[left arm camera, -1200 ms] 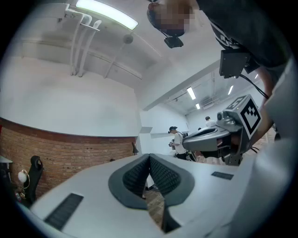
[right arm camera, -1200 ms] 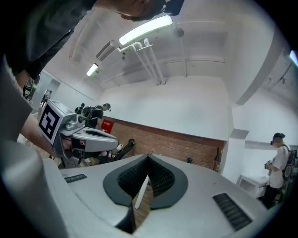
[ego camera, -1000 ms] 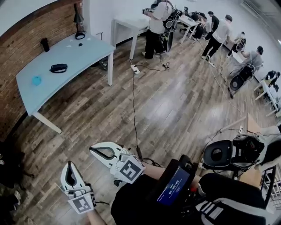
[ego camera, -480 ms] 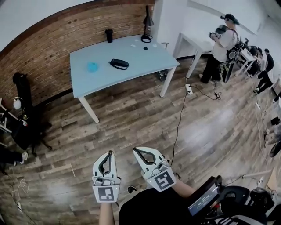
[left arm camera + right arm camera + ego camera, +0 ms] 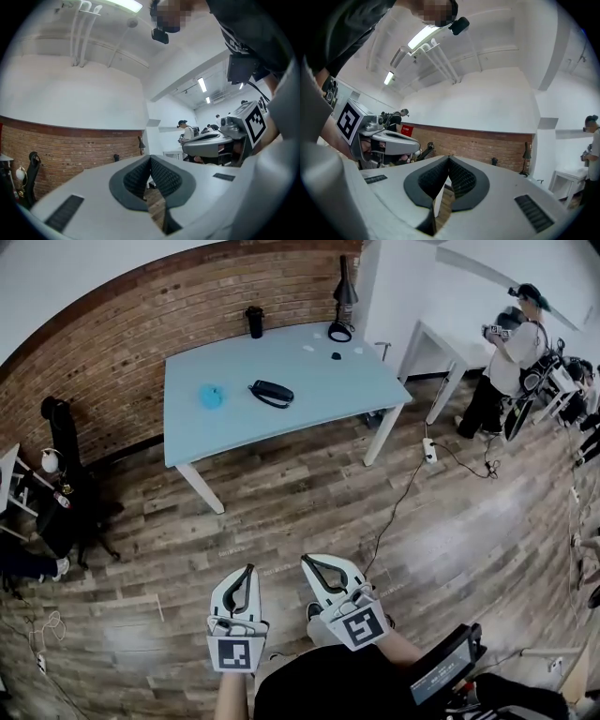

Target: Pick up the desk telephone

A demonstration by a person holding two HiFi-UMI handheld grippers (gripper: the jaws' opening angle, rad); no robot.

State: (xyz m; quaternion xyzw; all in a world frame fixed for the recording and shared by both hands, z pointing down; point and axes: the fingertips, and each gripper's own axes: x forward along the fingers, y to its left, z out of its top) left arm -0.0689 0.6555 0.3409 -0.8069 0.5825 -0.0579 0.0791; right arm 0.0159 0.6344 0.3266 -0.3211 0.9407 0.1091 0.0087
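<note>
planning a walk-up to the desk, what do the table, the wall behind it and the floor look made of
Table: smooth pale blue-grey top, probably laminate or painted board; the white legs may be metal.
Wall: matt red brick, with its courses visible.
Floor: wood planks or wood-look vinyl, with a slight sheen.

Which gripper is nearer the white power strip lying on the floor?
Right. In the head view the power strip lies up and to the right of the right gripper; the left gripper is farther left.

A black desk telephone (image 5: 271, 392) lay flat, slightly slanted, on the pale blue table (image 5: 319, 407) at twelve o'clock.
</note>
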